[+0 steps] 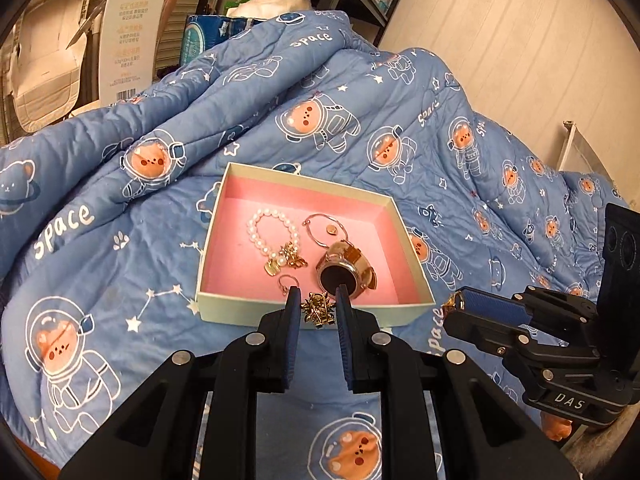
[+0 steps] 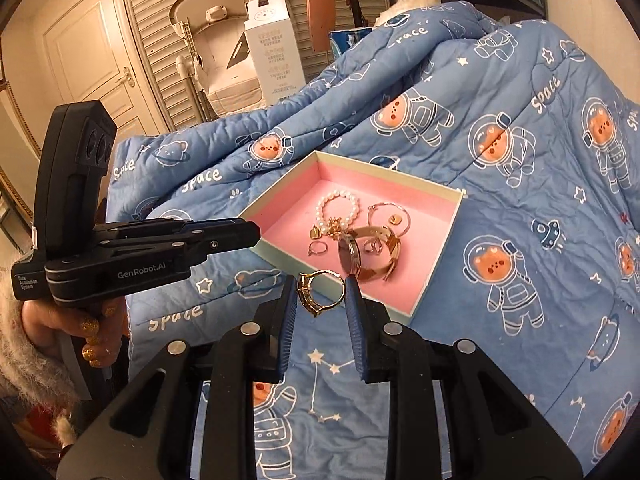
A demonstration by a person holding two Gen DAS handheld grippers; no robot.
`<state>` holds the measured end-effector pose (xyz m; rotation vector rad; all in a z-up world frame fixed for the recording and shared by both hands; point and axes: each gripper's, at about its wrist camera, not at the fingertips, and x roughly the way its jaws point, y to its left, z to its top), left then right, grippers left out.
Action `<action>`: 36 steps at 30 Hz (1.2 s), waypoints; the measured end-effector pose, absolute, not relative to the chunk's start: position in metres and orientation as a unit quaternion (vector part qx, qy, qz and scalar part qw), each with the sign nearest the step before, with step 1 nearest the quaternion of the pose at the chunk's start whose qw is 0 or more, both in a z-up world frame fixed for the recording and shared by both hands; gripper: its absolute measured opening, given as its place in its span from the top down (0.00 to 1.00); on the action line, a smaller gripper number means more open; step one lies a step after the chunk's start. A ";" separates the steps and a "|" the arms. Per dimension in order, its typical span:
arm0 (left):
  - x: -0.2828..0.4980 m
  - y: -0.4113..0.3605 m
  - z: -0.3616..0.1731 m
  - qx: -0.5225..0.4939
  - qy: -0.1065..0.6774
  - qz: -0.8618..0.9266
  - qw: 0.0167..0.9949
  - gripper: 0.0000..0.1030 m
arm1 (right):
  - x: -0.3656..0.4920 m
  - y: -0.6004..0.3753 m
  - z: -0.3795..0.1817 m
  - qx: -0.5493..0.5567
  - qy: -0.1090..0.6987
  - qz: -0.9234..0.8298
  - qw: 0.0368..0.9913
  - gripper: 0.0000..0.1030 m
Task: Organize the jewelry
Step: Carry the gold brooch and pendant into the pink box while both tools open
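A pink-lined box [image 1: 224, 216] [image 2: 432, 276] lies on the blue quilt. It holds a pearl bracelet [image 1: 260, 236] [image 2: 322, 206], a thin bangle [image 1: 316, 228] [image 2: 394, 210], a rose-gold watch [image 1: 344, 270] [image 2: 362, 252] and small rings [image 1: 287, 282] [image 2: 318, 247]. My left gripper [image 1: 318, 308] is shut on a gold brooch [image 1: 318, 309] at the box's near wall. My right gripper [image 2: 322, 294] is shut on a gold ring [image 2: 320, 292] just before the box's near corner; it shows at the right in the left wrist view [image 1: 460, 300].
The blue space-bear quilt [image 1: 120, 264] [image 2: 520, 300] covers the surface and rises in folds behind the box. A tall white carton [image 1: 128, 44] [image 2: 272, 52] stands beyond it. The left gripper's body [image 2: 132, 256] sits left of the box in the right wrist view.
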<state>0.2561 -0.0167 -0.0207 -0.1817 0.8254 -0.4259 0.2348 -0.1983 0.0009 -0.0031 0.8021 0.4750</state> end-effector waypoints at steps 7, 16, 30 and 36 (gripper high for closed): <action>0.280 -0.018 -0.018 -0.073 0.401 -0.200 0.891 0.83 | 0.261 -0.198 0.007 -0.007 0.381 0.223 0.897 0.76; 0.306 -0.023 -0.020 -0.067 0.410 -0.201 0.887 0.83 | 0.286 -0.199 0.002 -0.025 0.390 0.213 0.896 0.76; 0.346 -0.049 -0.039 0.007 0.445 -0.188 0.875 0.83 | 0.345 -0.191 -0.029 -0.052 0.441 0.205 0.872 0.76; 0.365 -0.058 -0.051 0.041 0.464 -0.176 0.867 0.83 | 0.370 -0.181 -0.042 -0.068 0.462 0.206 0.860 0.76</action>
